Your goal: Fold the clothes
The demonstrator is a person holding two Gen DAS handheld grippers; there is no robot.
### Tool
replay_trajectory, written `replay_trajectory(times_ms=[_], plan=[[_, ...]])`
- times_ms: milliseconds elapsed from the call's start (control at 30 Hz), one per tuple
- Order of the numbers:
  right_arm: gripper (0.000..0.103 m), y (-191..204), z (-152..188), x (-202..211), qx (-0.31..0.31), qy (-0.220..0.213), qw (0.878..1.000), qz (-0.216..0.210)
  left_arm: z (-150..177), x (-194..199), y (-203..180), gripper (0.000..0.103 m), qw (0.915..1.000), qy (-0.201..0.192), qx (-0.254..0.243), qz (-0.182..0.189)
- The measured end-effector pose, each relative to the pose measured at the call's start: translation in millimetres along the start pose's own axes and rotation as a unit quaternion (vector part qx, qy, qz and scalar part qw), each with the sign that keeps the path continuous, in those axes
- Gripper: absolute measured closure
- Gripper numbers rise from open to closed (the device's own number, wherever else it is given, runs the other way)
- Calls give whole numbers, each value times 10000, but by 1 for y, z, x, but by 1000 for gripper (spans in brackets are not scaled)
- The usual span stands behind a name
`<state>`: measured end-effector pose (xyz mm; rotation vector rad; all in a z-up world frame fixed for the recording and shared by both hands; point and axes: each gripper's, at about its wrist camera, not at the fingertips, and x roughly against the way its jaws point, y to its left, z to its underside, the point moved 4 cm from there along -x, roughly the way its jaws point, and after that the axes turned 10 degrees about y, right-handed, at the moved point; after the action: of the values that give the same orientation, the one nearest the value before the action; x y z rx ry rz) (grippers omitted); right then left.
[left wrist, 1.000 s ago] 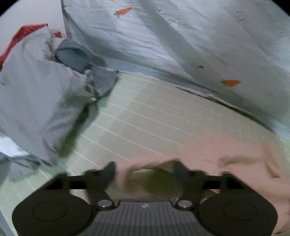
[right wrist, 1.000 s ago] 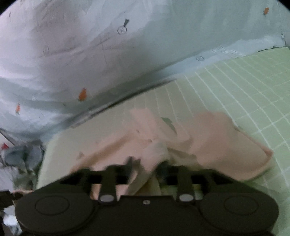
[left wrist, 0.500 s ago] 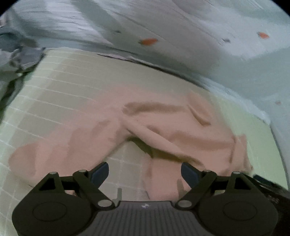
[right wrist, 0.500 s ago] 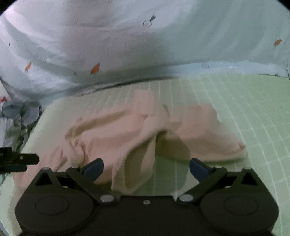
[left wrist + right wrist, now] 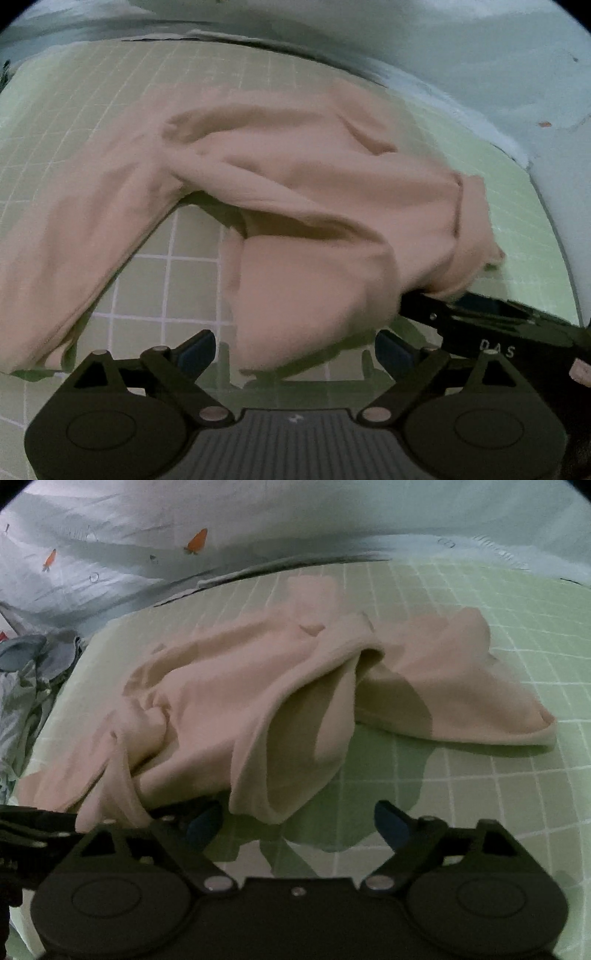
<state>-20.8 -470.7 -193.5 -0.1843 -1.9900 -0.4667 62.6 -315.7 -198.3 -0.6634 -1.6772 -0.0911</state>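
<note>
**Peach garment lies loose on the green grid mat, both tongs apart**

In the left wrist view the left tongs (image 5: 293,350) fill the bottom of the frame with their blue-padded fingers (image 5: 195,349) spread wide and nothing between them. Just above them the crumpled peach garment (image 5: 295,177) stretches from the lower left edge across the middle to the right of the frame, resting on the green grid mat (image 5: 177,280). One rounded fold of it hangs close over the gap between the fingers. At the lower right the other black tool reaches in, touching the garment's edge. A pale blue sheet (image 5: 480,55) runs along the top and right of the frame.

In the right wrist view a heap of grey clothes (image 5: 33,661) sits at the left edge. The peach garment (image 5: 221,701) spreads over the centre of the mat (image 5: 480,794), one flap reaching toward the right. The right tongs (image 5: 299,821) at the bottom stand apart, holding nothing. The carrot-printed sheet (image 5: 184,524) spans the top
</note>
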Motion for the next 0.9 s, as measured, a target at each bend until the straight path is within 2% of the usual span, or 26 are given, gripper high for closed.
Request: replay_trajectory(times_ms=[67, 100, 133, 167, 233, 267, 333, 433, 567, 700, 900], plan=[[26, -1, -1, -5, -42, 22, 9999, -98, -2, 1, 2, 14, 10000, -84, 22, 1], [31, -2, -2, -7, -70, 32, 9999, -155, -2, 1, 2, 22, 9999, -100, -32, 47], [48, -3, -2, -8, -80, 31, 9997, -234, -3, 2, 3, 30, 9998, -139, -60, 160], [66, -3, -3, -9, -75, 22, 9994, -331, -4, 2, 3, 34, 9996, -175, -48, 237], [76, -2, -4, -7, 15, -68, 9992, -402, -5, 4, 1, 52, 9992, -259, -89, 300], [81, 0, -4, -5, 97, -150, 9991, -397, -6, 5, -1, 55, 9990, -310, -128, 304], [86, 2, -5, 3, 221, -312, 9985, -386, -9, 10, -4, 68, 9985, -444, -219, 249], [91, 4, -6, 18, 343, -536, 9973, -363, -13, 21, -8, 77, 9970, -689, -340, 135], [91, 10, -14, 48, 399, -889, 9944, -398, -19, 52, -7, 79, 9948, -972, -277, 153], [92, 16, -23, 80, 448, -1249, 9902, -442, -28, 99, -8, 80, 9899, -1365, -104, 356], [92, 27, -46, 135, 405, -1761, 9795, -885, -43, 167, -22, 81, 9778, -2006, -337, 497]])
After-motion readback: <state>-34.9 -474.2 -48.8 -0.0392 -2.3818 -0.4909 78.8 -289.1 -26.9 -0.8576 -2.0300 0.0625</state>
